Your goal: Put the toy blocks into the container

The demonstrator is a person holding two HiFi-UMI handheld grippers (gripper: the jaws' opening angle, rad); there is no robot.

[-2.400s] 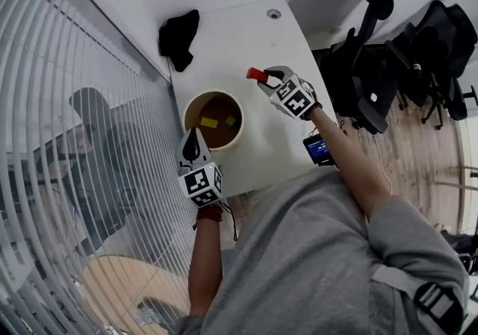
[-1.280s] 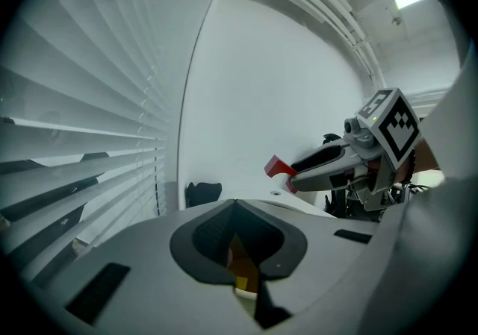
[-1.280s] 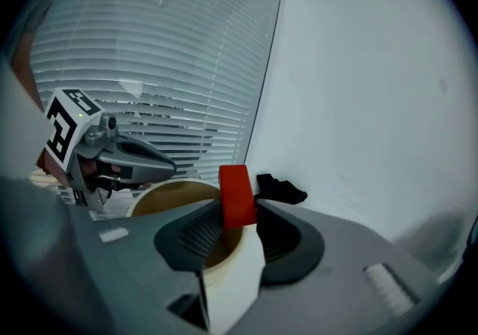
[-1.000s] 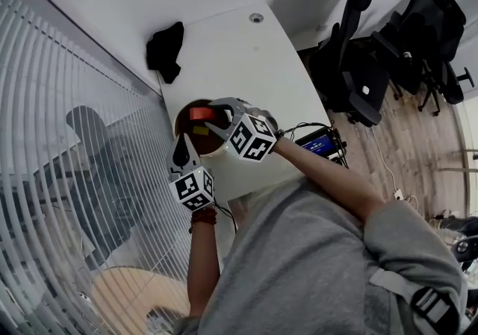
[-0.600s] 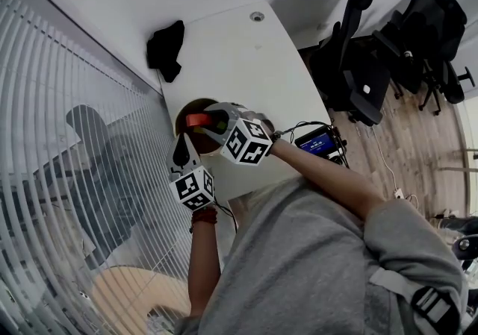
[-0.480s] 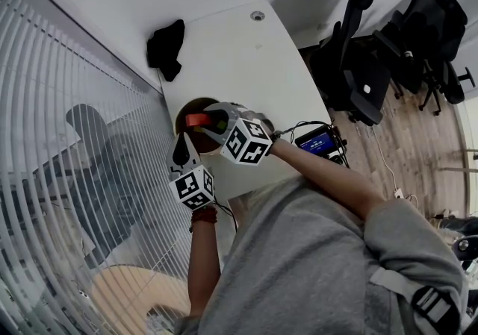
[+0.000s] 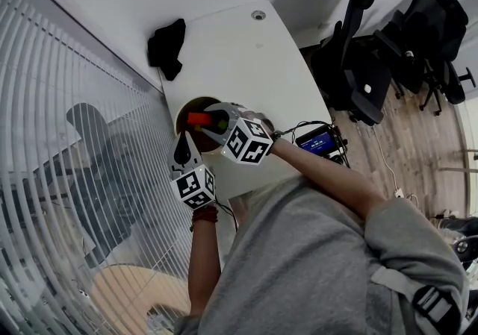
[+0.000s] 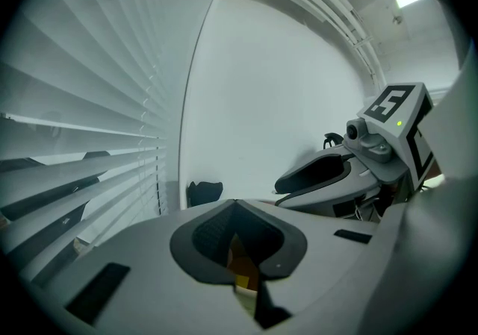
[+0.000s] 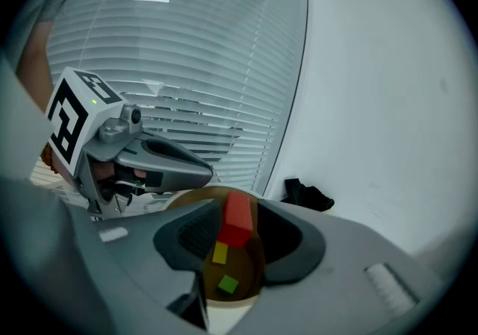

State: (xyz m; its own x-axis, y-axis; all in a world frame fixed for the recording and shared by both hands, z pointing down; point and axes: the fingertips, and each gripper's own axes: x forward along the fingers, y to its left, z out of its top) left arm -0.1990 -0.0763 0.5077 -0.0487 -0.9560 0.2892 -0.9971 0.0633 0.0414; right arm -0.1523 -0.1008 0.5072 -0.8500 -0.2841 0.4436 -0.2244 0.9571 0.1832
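Observation:
My right gripper (image 7: pixel 202 119) holds a red block (image 7: pixel 197 118) over the round container (image 7: pixel 193 105), jaws shut on it. In the right gripper view the red block (image 9: pixel 237 218) sits between the pads, above the brown inside of the container (image 9: pixel 252 263), where a yellow block (image 9: pixel 219 253) and a green block (image 9: pixel 228 283) lie. My left gripper (image 7: pixel 187 153) rests at the container's near rim, shut and holding nothing. In its own view the left gripper (image 8: pixel 237 240) shows only a thin slit with the container behind it.
The white table (image 7: pixel 239 57) carries a black object (image 7: pixel 166 46) at its far left corner and a round grommet (image 7: pixel 258 16). Window blinds (image 7: pixel 67 139) run along the left. Office chairs (image 7: pixel 358 65) and a small lit screen (image 7: pixel 321 143) stand to the right.
The right gripper has carried the red block from right of the container to above its opening, and has barely shifted in the last second. The left gripper has stayed put.

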